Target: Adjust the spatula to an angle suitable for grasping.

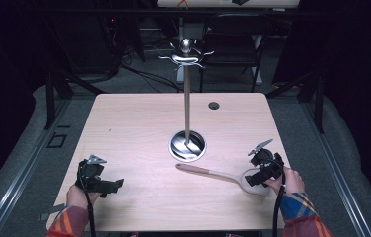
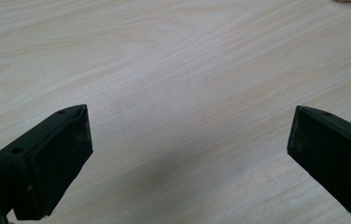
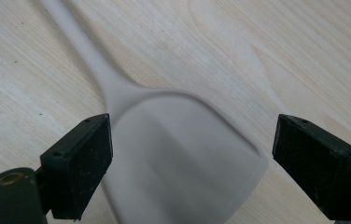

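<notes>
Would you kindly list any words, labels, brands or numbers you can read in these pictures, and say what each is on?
None: no readable text in any view.
The spatula, the stand, the table and both grippers, left and right, bear no lettering that shows.

My high view shows the surface [image 1: 139,133] evenly lit from above, while the room around it falls nearly black. The stand's base [image 1: 187,146] throws bright glare. Shadows under my tools are soft. In the right gripper view the spatula [image 3: 183,154] looks smeared and out of focus; the wood grain stays fairly sharp
</notes>
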Available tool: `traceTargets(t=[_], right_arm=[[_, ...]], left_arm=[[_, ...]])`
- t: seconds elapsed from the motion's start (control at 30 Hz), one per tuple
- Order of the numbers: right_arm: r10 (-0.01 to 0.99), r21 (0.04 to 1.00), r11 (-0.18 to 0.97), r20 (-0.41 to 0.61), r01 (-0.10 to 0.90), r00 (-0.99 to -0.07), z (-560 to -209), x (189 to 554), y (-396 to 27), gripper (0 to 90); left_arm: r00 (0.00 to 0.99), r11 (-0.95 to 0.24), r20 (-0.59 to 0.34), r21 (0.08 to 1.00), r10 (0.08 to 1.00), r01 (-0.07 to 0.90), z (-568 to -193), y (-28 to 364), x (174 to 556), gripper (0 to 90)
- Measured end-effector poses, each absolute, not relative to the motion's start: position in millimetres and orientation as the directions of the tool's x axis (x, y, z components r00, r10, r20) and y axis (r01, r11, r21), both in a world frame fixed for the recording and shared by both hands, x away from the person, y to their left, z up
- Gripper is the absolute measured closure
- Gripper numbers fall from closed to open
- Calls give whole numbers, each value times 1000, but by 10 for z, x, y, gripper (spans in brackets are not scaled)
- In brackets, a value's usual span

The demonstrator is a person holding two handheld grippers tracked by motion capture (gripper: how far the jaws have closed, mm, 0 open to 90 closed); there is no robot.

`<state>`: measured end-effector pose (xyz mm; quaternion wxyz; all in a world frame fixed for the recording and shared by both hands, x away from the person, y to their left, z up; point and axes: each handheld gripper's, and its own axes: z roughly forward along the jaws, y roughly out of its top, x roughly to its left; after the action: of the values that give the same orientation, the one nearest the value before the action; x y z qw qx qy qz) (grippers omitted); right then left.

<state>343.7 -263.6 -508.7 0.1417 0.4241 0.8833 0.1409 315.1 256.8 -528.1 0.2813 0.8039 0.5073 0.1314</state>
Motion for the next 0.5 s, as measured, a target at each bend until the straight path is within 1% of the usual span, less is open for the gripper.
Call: traceTargets(t=[0.3, 0.5], right_arm=[[774, 362, 620, -138, 696, -618, -5079, 3445, -2605, 104], [756, 334, 642, -126, 690, -642, -5103, 3461, -2574, 66]], left_arm=[[470, -335, -89, 587, 878, 737, -5286, 2569, 3166, 0], [470, -338, -87, 581, 878, 741, -5290, 2586, 3190, 0]])
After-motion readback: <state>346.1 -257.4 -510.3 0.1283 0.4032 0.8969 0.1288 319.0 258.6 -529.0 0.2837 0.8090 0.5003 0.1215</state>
